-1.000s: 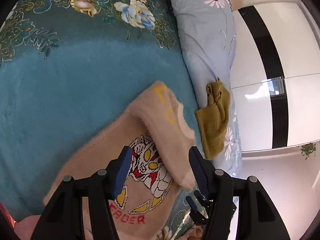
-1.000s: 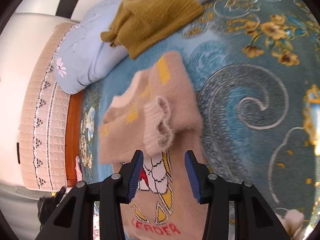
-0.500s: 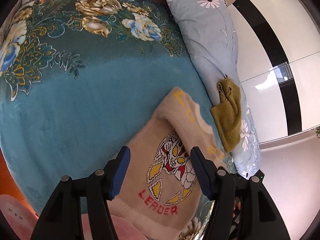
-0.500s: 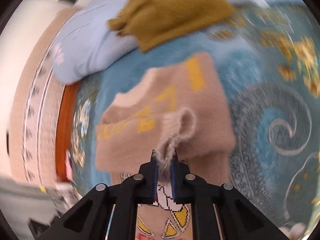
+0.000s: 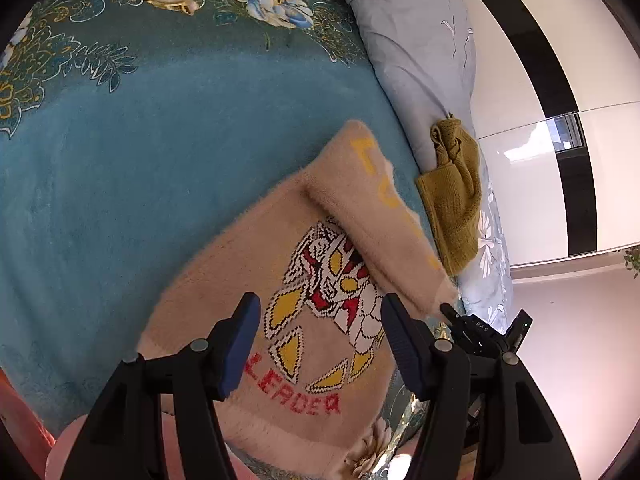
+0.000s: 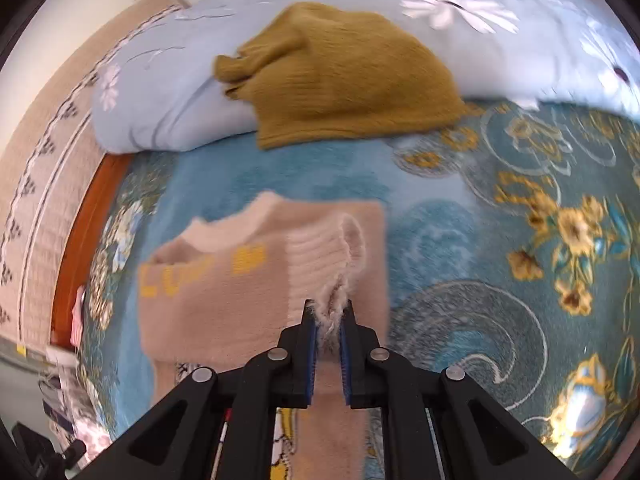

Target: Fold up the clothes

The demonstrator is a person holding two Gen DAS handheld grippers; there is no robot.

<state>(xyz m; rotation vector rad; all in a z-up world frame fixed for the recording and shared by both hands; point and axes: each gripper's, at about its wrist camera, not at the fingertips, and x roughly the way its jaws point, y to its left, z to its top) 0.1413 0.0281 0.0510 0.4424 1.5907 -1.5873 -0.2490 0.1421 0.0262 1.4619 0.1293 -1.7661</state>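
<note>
Folding a sleeve across the chest of the beige sweater (image 5: 256, 292), spread face-up on the teal floral blanket (image 5: 140, 140) with its knitted figure and red lettering showing. Left first: left gripper (image 5: 320, 344) hovering over the sweater's lower front, fingers (image 5: 240, 344) well apart and clamped on nothing, free to pin the body flat if needed. Further right, just beyond the collar: a mustard knit garment (image 5: 456, 204) lying on the pale blue pillow (image 5: 404, 40), apart from the sweater and seemingly waiting its turn. Right side: right gripper (image 6: 328, 320) pinched tight on the ribbed cuff (image 6: 340, 264) of the sleeve, fuzzy edge bunched between the pads, sleeve lifted over the chest and shoulder area. Judged next: carrying the cuff across, laying the sleeve flat and straight over the front, then letting go without dragging the body askew. Likely afterwards: bottom hem up toward the collar.
</note>
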